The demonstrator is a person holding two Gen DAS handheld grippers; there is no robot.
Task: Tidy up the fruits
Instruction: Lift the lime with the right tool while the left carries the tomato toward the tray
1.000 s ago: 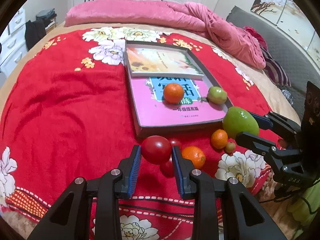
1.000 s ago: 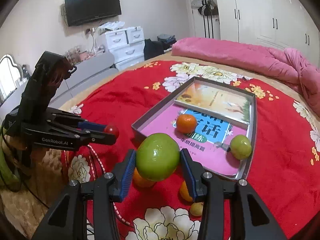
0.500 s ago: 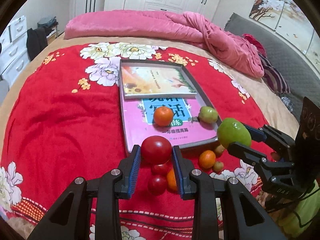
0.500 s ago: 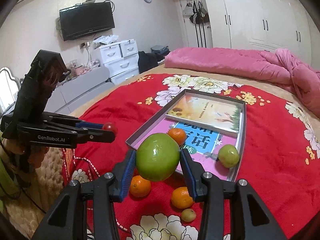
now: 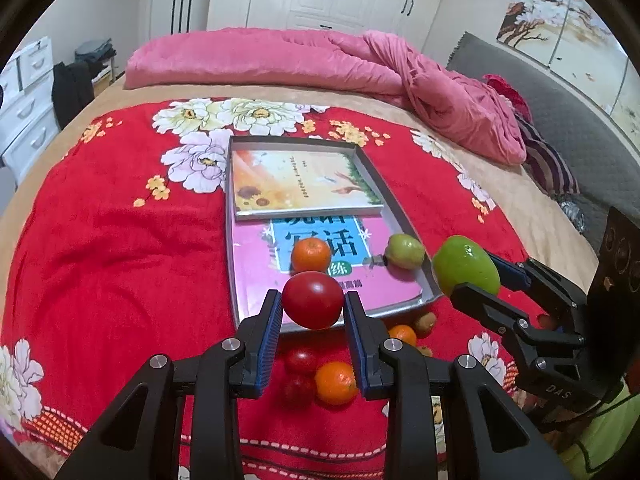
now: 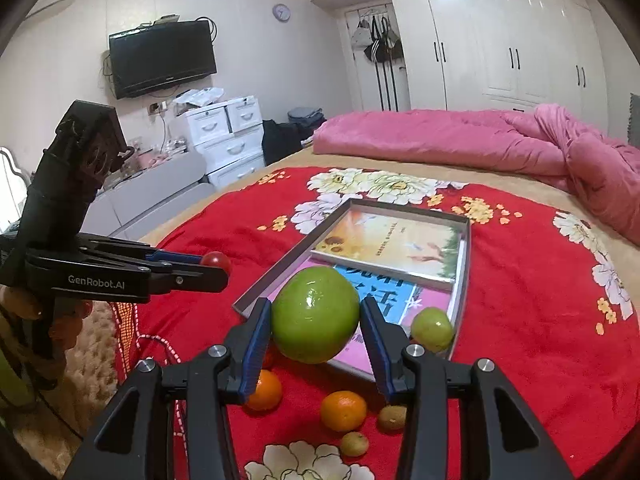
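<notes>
My left gripper (image 5: 313, 309) is shut on a red tomato (image 5: 313, 300), held above the near edge of the grey tray (image 5: 236, 216). My right gripper (image 6: 316, 326) is shut on a large green fruit (image 6: 315, 315), held above the tray's near right corner; it also shows in the left wrist view (image 5: 466, 266). In the tray lie two books, an orange (image 5: 311, 254) and a small green fruit (image 5: 405, 251). On the red blanket in front of the tray lie oranges (image 6: 343, 410), small red tomatoes (image 5: 301, 360) and small brownish fruits (image 6: 392, 417).
The tray sits on a red flowered blanket (image 5: 112, 248) over a bed. A pink duvet (image 5: 280, 60) is bunched at the far side. White drawers (image 6: 222, 132) and a TV (image 6: 162, 58) stand past the bed's left side. A beige rug (image 6: 86, 364) lies below the bed edge.
Both grippers have risen and moved forward toward the tray, each still holding its fruit. The loose fruits on the blanket now lie lower in view.
</notes>
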